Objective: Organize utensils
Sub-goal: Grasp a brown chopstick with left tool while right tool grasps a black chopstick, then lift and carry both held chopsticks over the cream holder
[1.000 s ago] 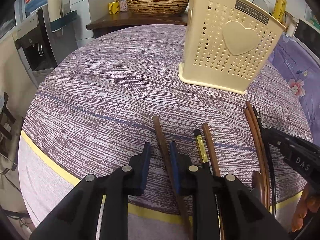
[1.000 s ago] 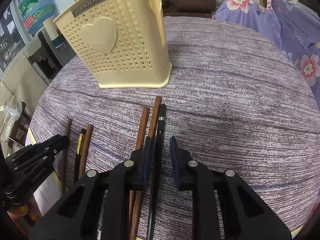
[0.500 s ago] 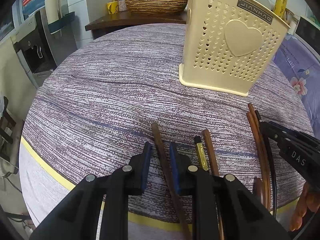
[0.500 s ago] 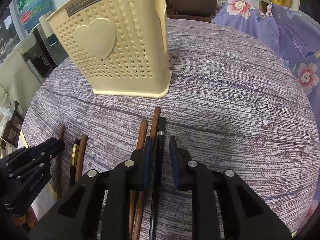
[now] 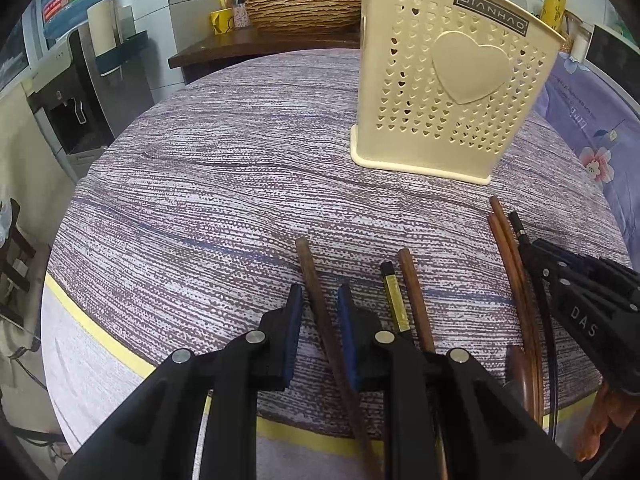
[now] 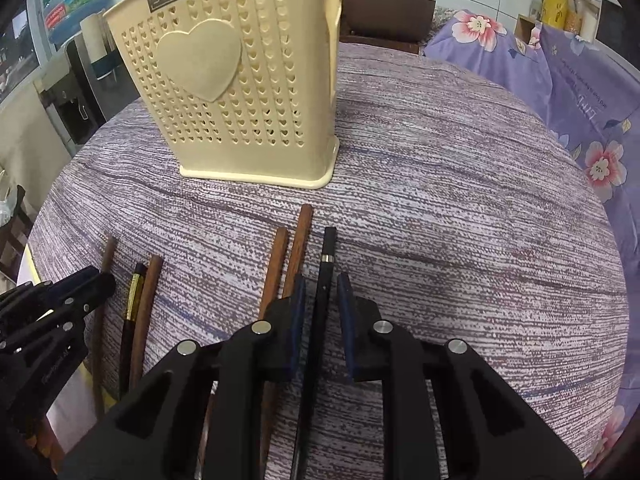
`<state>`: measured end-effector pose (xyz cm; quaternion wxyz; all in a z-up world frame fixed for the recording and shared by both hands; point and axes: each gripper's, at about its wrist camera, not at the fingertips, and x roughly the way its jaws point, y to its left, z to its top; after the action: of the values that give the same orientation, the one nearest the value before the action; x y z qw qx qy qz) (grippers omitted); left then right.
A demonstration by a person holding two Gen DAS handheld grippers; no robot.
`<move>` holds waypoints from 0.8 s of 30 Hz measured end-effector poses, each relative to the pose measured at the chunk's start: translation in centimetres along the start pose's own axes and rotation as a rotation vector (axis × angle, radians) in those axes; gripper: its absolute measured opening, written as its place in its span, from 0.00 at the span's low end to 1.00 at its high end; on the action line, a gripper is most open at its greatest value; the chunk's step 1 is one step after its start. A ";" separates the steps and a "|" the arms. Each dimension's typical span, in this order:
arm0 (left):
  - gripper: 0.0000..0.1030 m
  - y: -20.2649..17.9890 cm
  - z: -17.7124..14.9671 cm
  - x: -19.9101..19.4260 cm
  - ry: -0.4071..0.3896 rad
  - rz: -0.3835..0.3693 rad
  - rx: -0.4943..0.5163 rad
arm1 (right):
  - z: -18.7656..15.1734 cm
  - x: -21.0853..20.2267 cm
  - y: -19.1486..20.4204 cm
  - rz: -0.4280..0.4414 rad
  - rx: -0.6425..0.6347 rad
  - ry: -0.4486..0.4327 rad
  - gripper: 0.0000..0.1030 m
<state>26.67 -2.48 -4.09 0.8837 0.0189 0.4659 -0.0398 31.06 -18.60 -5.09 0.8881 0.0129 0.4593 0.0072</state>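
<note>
A cream perforated utensil holder (image 5: 452, 100) (image 6: 240, 92) stands upright on the round table. Several chopsticks lie in front of it. My left gripper (image 5: 319, 300) is open, its pads on either side of a dark brown chopstick (image 5: 310, 272) with a gap each side. To its right lie a black-and-gold chopstick (image 5: 394, 300) and a brown one (image 5: 412, 288). My right gripper (image 6: 321, 292) is open around a black chopstick (image 6: 327, 256), which lies nearer the right pad. Two brown chopsticks (image 6: 280, 256) lie just left of it, partly under the left finger.
The table wears a purple striped cloth (image 5: 240, 184) with a yellow border at the near edge. A wooden sideboard with a woven basket (image 5: 304, 8) stands behind. A floral purple cover (image 6: 580, 92) lies to the right, a water dispenser (image 5: 68, 92) to the left.
In the right wrist view the black chopstick has slid right, away from the two brown ones, and now sits between the pads. The left gripper stays over the same brown chopstick.
</note>
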 end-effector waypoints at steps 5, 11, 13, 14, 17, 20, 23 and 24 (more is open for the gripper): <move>0.12 -0.1 0.3 0.3 -0.003 0.014 0.006 | 0.3 0.1 0.6 -0.020 -0.020 -0.005 0.09; 0.09 0.2 0.7 0.6 -0.008 0.003 0.003 | 0.3 0.1 0.1 0.025 0.001 -0.016 0.08; 0.09 0.3 0.9 0.7 -0.010 -0.001 0.005 | 0.4 -0.1 -0.3 0.053 0.020 -0.029 0.08; 0.09 0.4 1.0 0.7 -0.012 -0.005 0.003 | 0.4 -0.2 -0.3 0.064 0.027 -0.036 0.08; 0.09 0.6 1.4 0.4 -0.022 -0.024 -0.005 | 0.6 -1.2 -0.9 0.086 0.050 -0.065 0.08; 0.08 1.1 2.1 -1.0 -0.053 -0.063 -0.017 | 0.8 -3.0 -1.5 0.108 0.067 -0.110 0.08; 0.08 1.5 2.8 -3.0 -0.098 -0.101 -0.028 | 1.2 -5.3 -2.2 0.133 0.086 -0.157 0.08; 0.08 1.6 3.1 -3.7 -0.117 -0.110 -0.031 | 1.4 -6.2 -2.5 0.139 0.091 -0.177 0.08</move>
<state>27.26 -0.87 0.75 0.9061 -0.0227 0.4143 -0.0824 28.60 -21.29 0.71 0.9210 0.0855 0.3771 0.0469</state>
